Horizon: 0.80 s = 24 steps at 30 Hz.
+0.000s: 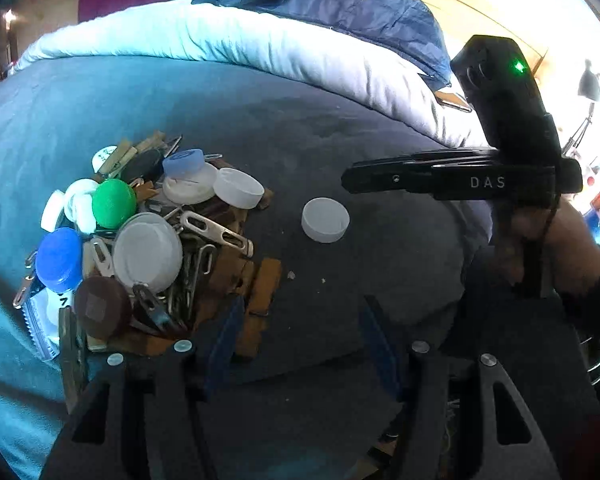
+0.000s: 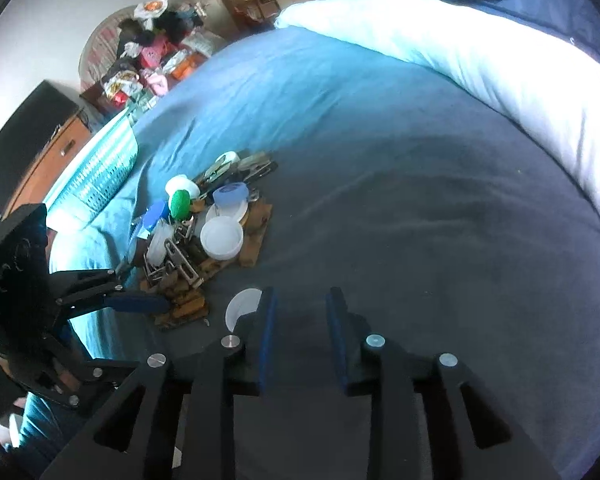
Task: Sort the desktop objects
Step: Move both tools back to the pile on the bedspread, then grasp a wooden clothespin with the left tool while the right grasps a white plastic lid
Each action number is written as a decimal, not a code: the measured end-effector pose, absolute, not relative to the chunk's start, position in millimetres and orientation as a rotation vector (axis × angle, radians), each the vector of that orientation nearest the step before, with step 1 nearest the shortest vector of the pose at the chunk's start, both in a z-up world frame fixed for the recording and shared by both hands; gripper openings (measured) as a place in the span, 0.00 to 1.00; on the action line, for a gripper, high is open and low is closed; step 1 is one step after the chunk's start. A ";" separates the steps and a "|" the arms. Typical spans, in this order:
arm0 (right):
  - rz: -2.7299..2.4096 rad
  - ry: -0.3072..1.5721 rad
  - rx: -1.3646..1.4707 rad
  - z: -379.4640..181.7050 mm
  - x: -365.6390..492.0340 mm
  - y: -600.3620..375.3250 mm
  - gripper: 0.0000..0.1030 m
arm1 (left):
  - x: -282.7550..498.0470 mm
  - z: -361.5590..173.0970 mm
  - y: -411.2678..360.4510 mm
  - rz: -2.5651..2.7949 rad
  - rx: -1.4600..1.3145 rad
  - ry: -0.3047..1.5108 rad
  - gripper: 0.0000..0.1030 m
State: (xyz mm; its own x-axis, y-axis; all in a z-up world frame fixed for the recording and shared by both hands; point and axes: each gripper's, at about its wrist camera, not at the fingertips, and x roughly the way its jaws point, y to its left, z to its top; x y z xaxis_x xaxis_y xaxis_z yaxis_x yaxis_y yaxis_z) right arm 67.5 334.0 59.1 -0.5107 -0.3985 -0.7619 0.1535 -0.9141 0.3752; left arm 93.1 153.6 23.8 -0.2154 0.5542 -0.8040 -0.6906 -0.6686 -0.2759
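Observation:
A pile (image 1: 148, 236) of bottle caps, metal clips and wooden clothespins lies on a dark blue bedspread (image 1: 300, 128). One white cap (image 1: 325, 220) sits alone to its right; it shows partly behind my right gripper's left finger in the right wrist view (image 2: 242, 306). My left gripper (image 1: 300, 320) is open and empty, low over the cloth beside the pile's clothespins (image 1: 260, 292). My right gripper (image 2: 302, 300) is open and empty just right of the lone cap; it shows from the side in the left wrist view (image 1: 350, 180). The pile also shows in the right wrist view (image 2: 208, 232).
A white duvet roll (image 1: 240, 44) and a dark blue blanket (image 1: 360, 8) lie behind. A teal basket (image 2: 100, 168), a dresser (image 2: 40, 152) and a cluttered chair (image 2: 148, 56) stand at the left of the right wrist view.

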 end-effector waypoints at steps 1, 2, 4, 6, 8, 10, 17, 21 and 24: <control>-2.453 -0.380 1.335 59.3 67.5 334.6 0.27 | 92.8 23.2 156.5 1.946 -1.228 0.182 0.59; -2.452 -0.385 1.334 59.8 68.8 334.2 0.27 | 92.8 21.6 157.6 1.931 -1.242 0.193 0.60; -2.448 -0.395 1.337 58.4 67.2 334.9 0.28 | 95.0 22.4 160.9 1.913 -1.249 0.222 0.60; -2.447 -0.402 1.335 58.3 67.0 335.5 0.28 | 90.2 24.0 157.3 1.920 -1.277 0.206 0.60; -2.449 -0.405 1.329 58.9 67.4 335.8 0.28 | 84.0 20.1 150.1 1.935 -1.285 0.184 0.58; -2.451 -0.408 1.325 58.7 68.5 335.5 0.28 | 85.4 18.1 151.5 1.932 -1.294 0.191 0.58; -2.460 -0.415 1.324 57.9 69.2 335.0 0.36 | 85.0 25.4 145.6 1.939 -1.322 0.204 0.56; -2.459 -0.411 1.321 58.8 69.3 335.0 0.37 | 93.7 16.8 158.5 1.815 -1.352 0.248 0.56; -2.463 -0.428 1.316 58.8 69.9 336.9 0.38 | 95.7 18.4 160.2 1.811 -1.344 0.275 0.56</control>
State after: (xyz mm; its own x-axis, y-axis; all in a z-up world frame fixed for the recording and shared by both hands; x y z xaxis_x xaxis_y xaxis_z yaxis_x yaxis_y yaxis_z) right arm 69.9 336.9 58.8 -0.5270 -0.4089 -0.7451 0.1333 -0.9056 0.4027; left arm 95.7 160.2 18.4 -0.0693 0.4909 -0.8685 -0.7269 -0.6211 -0.2931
